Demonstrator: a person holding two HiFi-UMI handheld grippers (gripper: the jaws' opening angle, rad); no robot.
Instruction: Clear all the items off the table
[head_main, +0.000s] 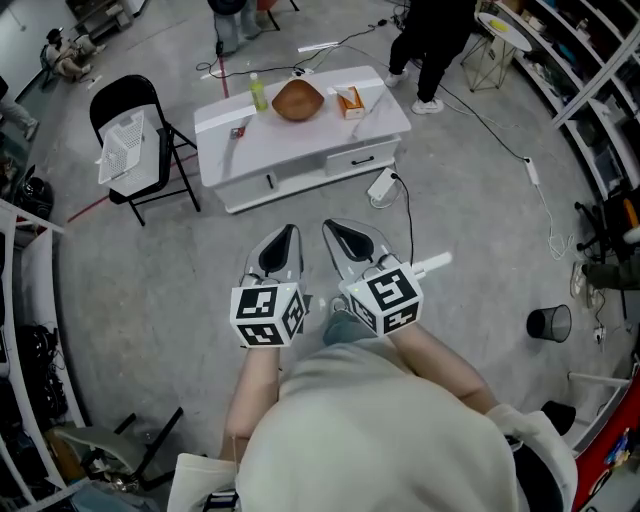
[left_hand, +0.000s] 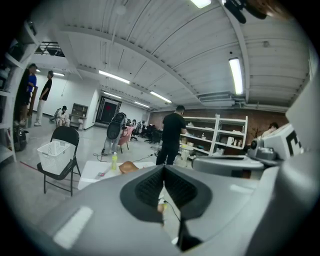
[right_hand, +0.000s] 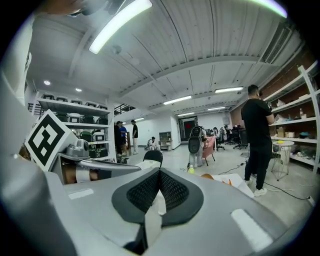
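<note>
Ahead, at upper centre, the table (head_main: 290, 135) lies crosswise, well apart from the left gripper (head_main: 288, 235) and right gripper (head_main: 336, 228), both equally near, jaws pressed together, empty.

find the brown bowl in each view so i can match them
Head view: brown bowl top centre, on the white table.
Left gripper view: left of centre, beside the jaws.
Right gripper view: right of centre, beside the jaws.
Shared landmark: green bottle beside it.

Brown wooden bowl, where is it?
In the head view, the brown wooden bowl sits on the white low table, between a yellow-green bottle (left) and an orange carton (right).
</note>
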